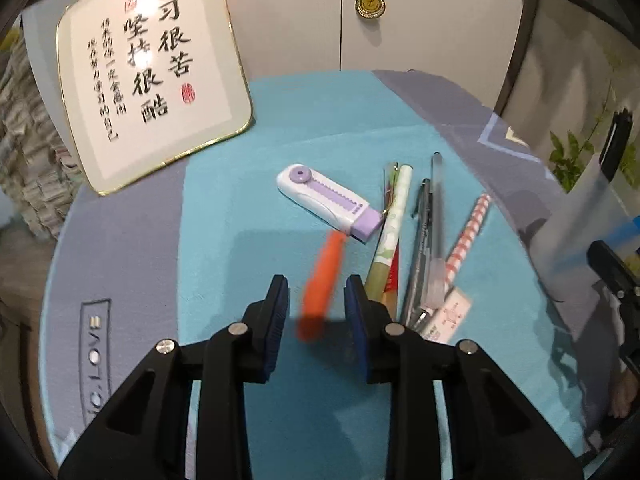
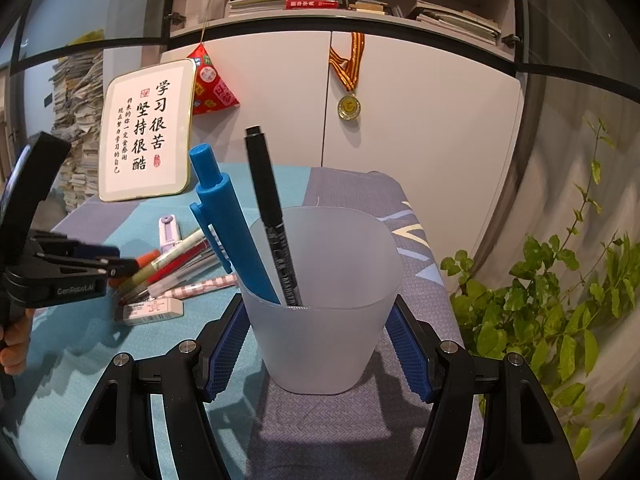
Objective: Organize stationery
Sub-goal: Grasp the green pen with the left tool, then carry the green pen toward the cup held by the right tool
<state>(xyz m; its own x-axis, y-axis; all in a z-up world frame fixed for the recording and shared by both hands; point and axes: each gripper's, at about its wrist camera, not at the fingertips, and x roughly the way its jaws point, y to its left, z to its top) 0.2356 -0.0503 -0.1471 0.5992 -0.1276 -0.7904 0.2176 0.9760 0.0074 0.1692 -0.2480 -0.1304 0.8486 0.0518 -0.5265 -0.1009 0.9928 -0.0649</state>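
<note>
An orange pen [image 1: 326, 264], blurred, lies on the teal cloth between the fingers of my left gripper [image 1: 316, 285], with a gap on each side, so the gripper is open. Beside it lie a purple-and-white cutter [image 1: 328, 200], a green-patterned pen [image 1: 394, 220], a dark pen [image 1: 422, 248], a pink checked pen [image 1: 468, 236] and an eraser [image 1: 450, 316]. My right gripper [image 2: 318, 306] is shut on a frosted cup [image 2: 320, 340] standing on the table. A blue pen [image 2: 228, 220] and a black pen [image 2: 268, 200] stand in the cup.
A framed calligraphy plaque [image 1: 152, 72] leans at the back left of the table. A medal [image 1: 370, 4] hangs on the white cabinet behind. A leafy plant [image 2: 560, 300] stands past the table's right edge. A person's hand [image 2: 14, 344] holds the left gripper's handle.
</note>
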